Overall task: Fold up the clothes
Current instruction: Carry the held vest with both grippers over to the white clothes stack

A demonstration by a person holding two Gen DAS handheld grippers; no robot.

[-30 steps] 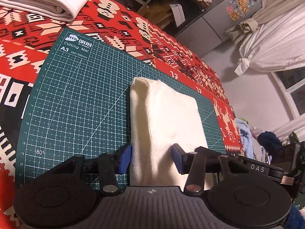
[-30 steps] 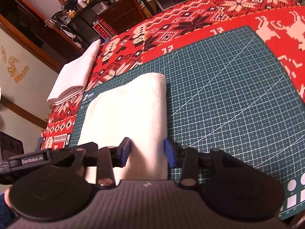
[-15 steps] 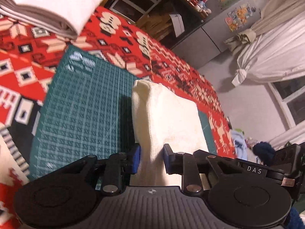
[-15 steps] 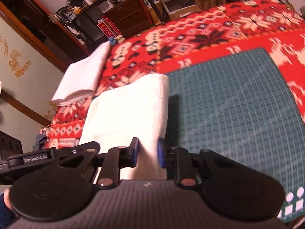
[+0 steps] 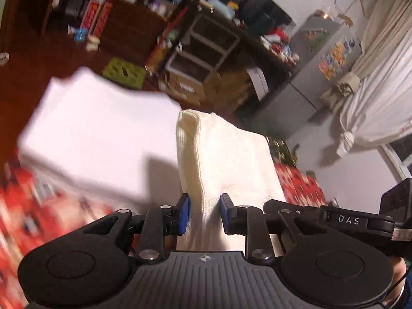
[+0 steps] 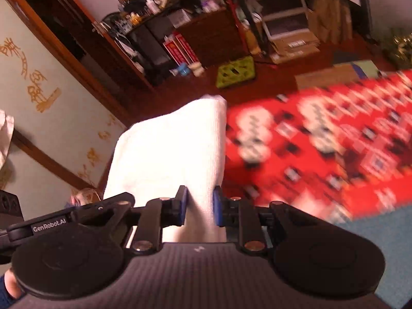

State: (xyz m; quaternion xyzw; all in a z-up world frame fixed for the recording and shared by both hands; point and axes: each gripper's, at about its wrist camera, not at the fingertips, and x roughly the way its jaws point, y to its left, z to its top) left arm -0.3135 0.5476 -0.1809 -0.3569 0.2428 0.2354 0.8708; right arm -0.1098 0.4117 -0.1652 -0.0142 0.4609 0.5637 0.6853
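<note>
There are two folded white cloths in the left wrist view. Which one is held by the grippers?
The cream folded cloth in the centre, pinched by the left gripper and right gripper. The other white cloth is farther left, blurred and ungripped.

A red patterned cloth [image 6: 322, 141] covers the surface. A folded white stack [image 5: 97, 134], blurred, lies on it at the left, and a green mat [image 6: 381, 234] shows at the near right corner.

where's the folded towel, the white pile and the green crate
folded towel [image 5: 226, 164], left wrist view, on its top face
white pile [image 5: 97, 128], left wrist view, on its blurred top
green crate [image 6: 235, 71], right wrist view, on its side
</note>
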